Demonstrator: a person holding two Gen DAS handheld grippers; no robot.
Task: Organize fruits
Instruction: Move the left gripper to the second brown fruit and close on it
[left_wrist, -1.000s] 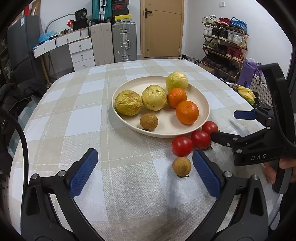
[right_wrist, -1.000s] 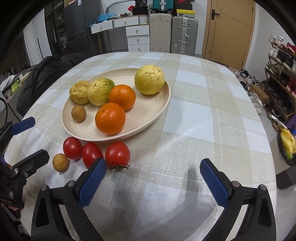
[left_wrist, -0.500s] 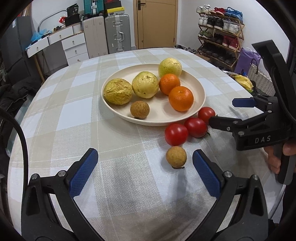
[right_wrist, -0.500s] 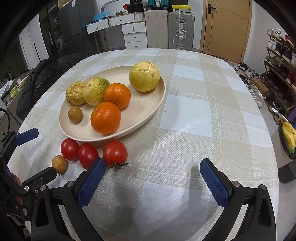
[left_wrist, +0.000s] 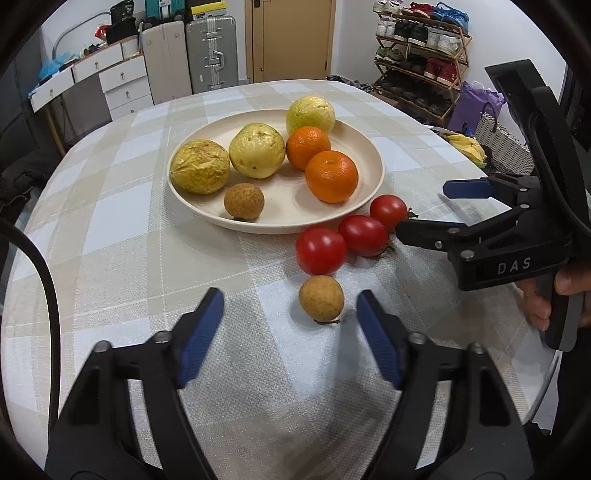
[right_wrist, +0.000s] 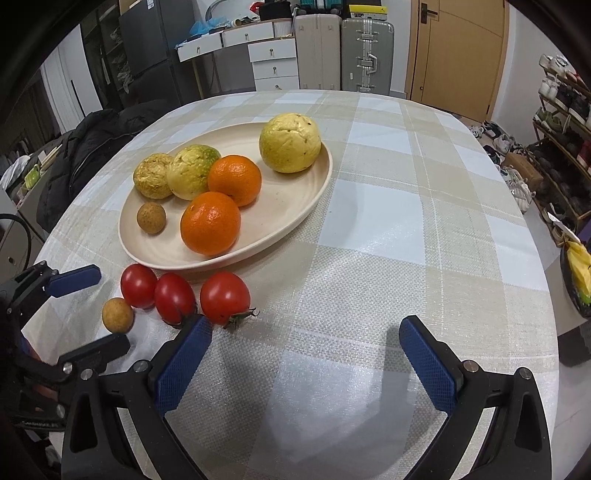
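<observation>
On right gripper (left_wrist: 424, 206) body: white "DAS" lettering

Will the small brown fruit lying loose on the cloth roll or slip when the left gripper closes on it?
The brown fruit looks round and sits off-centre, nearer one finger of the closing left gripper, so it may get nudged and roll. Its rough-looking skin probably grips. The nearest tomato might block it.

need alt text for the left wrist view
The left gripper, fingers closing, reaches for a small brown fruit on a checked tablecloth, not yet touching it. Beyond lie three tomatoes and a plate of fruit; the right gripper hangs open at right.
</observation>
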